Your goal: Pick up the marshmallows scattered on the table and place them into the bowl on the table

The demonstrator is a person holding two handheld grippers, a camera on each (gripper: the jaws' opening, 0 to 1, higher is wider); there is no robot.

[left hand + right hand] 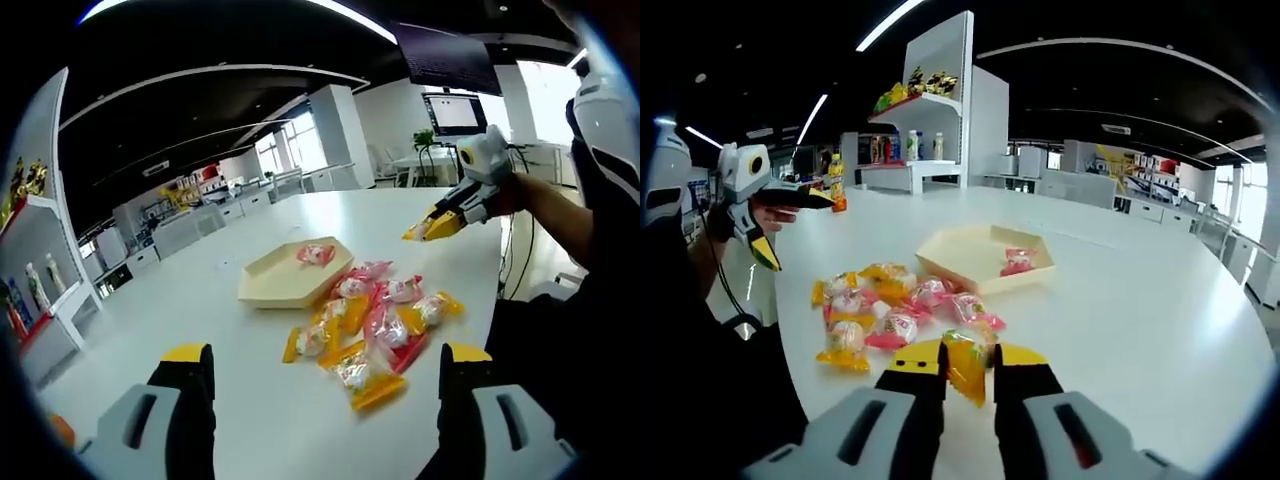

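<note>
A cream hexagonal bowl (272,284) (958,250) sits on the white table (250,400) with one pink-wrapped marshmallow (316,254) (1017,262) inside. Just beside it lies a loose pile of several pink and yellow wrapped marshmallows (375,325) (890,305). My left gripper (325,353) hovers in front of the pile with its jaws wide apart and nothing between them; in the right gripper view it (788,226) hangs off the table's left side. My right gripper (968,358) is shut on a yellow-wrapped marshmallow (966,375), near the pile. It (432,227) is raised above the table in the left gripper view.
A person's arm (560,215) holds the right gripper at the table's edge. An orange bottle (838,185) stands at the far corner of the table. White shelves (925,130) with bottles and snacks stand beyond. Desks and a screen (455,112) fill the background.
</note>
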